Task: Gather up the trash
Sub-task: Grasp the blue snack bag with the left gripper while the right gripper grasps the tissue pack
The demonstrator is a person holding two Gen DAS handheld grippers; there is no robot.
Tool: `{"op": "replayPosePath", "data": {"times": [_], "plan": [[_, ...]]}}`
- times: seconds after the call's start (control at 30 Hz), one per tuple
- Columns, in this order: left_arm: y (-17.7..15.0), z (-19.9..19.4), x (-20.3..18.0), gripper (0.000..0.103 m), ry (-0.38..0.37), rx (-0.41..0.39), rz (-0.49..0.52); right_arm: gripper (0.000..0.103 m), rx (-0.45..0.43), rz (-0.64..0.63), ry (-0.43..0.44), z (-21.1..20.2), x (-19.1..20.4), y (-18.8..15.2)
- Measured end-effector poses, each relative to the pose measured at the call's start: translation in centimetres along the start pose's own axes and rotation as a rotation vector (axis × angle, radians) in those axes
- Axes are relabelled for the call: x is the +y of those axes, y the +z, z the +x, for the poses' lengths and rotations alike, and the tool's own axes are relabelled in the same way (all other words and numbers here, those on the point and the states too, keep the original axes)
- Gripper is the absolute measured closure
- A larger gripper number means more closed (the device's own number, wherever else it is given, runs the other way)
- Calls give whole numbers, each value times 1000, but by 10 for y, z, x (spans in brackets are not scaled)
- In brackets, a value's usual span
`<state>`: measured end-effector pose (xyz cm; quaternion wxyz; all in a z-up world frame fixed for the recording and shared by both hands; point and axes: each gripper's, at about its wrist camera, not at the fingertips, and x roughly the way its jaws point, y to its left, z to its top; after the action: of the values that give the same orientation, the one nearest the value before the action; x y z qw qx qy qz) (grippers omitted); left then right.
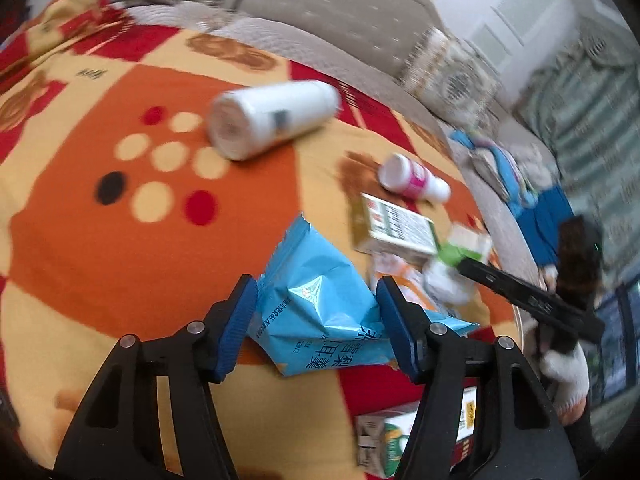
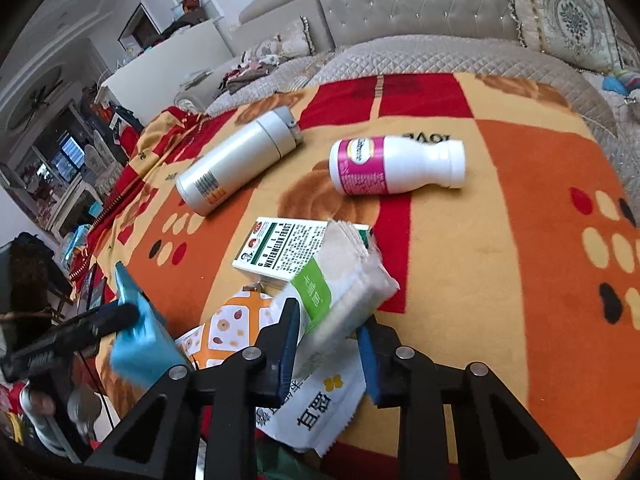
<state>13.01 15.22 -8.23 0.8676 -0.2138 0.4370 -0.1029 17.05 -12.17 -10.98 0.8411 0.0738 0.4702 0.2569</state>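
- A silver flask [image 2: 239, 168] is seen lying on its side with its cap on, in the upper middle of the right wrist view; its contents cannot be told.
- A white bottle with a pink label [image 2: 394, 166] lies capped on its side to the right of the flask, on a patterned blanket [image 2: 520, 240].
- A green-and-white box [image 2: 286, 250] lies shut below the two; it is touched by a pack of tissues [image 2: 344, 292].
- The pack of tissues is gripped at its lower end by the right gripper [image 2: 329, 354], in the lower middle of that view.
- A blue snack packet [image 1: 320, 308] is held between the blue pads of the left gripper [image 1: 316, 332], in the lower middle of the left wrist view.
- A small carton [image 1: 392, 440] at the bottom edge is shown only in the left wrist view.
- A white wrapper with yellow marks [image 2: 320, 408] under the right gripper is shown clearly only in the right wrist view.
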Motion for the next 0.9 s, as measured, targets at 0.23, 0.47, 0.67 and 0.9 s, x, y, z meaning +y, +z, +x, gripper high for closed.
{"op": "replayPosePath", "data": {"times": [0.23,0.47,0.67,0.9], "plan": [[2,-15,24,43,70,-31,-74,77,-12,1,-8,-17,-7,-7],[1,-11,21,40,69,-33,-75,73,31,92,-7,-13,-25,-13],[5,-11,20,34,55,-29,-78,53,35,86,-32,-16,-28,-15],[3,-5,29,27,65,11,-94,41,77,150,-11,-4,-36,-15]]}}
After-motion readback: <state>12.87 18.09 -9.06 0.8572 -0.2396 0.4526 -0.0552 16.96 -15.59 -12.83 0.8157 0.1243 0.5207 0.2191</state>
